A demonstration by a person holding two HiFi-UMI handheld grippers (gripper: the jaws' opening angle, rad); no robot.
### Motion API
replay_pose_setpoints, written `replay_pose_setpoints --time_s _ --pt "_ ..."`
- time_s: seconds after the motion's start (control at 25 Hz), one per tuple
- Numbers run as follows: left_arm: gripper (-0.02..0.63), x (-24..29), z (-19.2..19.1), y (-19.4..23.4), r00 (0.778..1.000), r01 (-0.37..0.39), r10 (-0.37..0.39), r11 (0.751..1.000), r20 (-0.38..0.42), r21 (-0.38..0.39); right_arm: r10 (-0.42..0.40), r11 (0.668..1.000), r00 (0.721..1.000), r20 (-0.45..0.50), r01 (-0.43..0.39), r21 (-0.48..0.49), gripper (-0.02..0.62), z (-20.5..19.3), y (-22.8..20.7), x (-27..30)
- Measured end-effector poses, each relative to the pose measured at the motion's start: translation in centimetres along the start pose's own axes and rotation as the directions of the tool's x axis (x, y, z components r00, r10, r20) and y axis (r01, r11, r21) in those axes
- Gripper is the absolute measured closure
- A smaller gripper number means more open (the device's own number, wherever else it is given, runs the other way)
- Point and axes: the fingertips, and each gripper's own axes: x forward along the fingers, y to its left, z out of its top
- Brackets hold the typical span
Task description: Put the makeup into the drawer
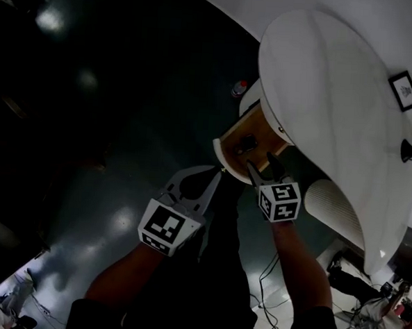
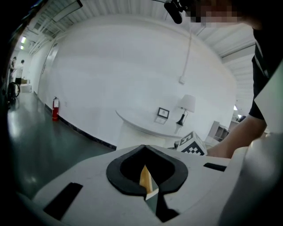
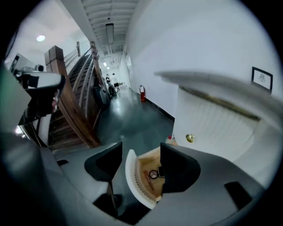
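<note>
Jaws spread, the right gripper [image 3: 139,161] hovers at the open white-fronted wooden drawer [image 3: 131,178] holding small makeup items [image 3: 153,174], likely to close it; left gripper [image 2: 148,185] clenched, empty.

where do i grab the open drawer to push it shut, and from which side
Probably the top edge of the curved white front of the drawer, coming from above with one jaw outside and one just inside. That edge is thin and stands clear of the cabinet, and the open right gripper hangs right over it. No knob on this front shows.
</note>
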Motion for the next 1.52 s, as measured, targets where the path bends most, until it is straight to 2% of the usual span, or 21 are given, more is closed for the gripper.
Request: replay_pose_setpoints --time_s 0.16,0.28,0.48,0.68,0.92,1.16,1.32,1.52 --pt "0.597 -4.9 4.1 -3.0 0.999 0.034 -0.035 0.998 0.022 0.044 0.025 0.999 0.997 0.077 -0.027 0.028 0.330 4.5 4.4 -7.7" --pt "0.597 -7.3 7.2 -4.2 0.998 0.044 -0.047 0.997 0.042 0.068 0.023 0.999 0.989 0.145 -0.026 0.020 0.375 7.8 6.5 -12.5" --pt "0.597 -9.7 12.7 -7.5 0.994 0.055 -0.066 0.992 0.087 0.116 -0.007 0.999 0.963 0.270 -0.003 0.036 0.450 12.5 7.6 -20.7" --pt "0.597 -10.8 16.9 -12.8 0.985 0.103 -0.127 0.977 0.121 0.187 -0.031 0.998 0.924 0.382 0.007 0.064 0.519 15.2 7.6 -28.7" --pt "0.597 -10.5 19.5 -20.3 0.977 0.143 -0.174 0.962 0.122 0.232 -0.076 0.994 0.869 0.490 0.026 0.108 0.560 15.2 5.4 -39.3" --pt "0.597 -9.9 21.4 -27.4 0.962 0.167 -0.209 0.959 0.175 0.230 -0.113 0.991 0.836 0.536 0.058 0.119 0.572 12.8 3.5 -48.3" --pt "0.597 -9.7 21.6 -30.3 0.961 0.157 -0.210 0.950 0.181 0.269 -0.156 0.985 0.813 0.561 0.083 0.153 0.577 11.2 2.1 -52.5" --pt "0.597 -9.9 22.5 -32.6 0.960 0.158 -0.214 0.946 0.181 0.283 -0.214 0.973 0.774 0.596 0.116 0.198 0.578 10.5 0.9 -55.8"
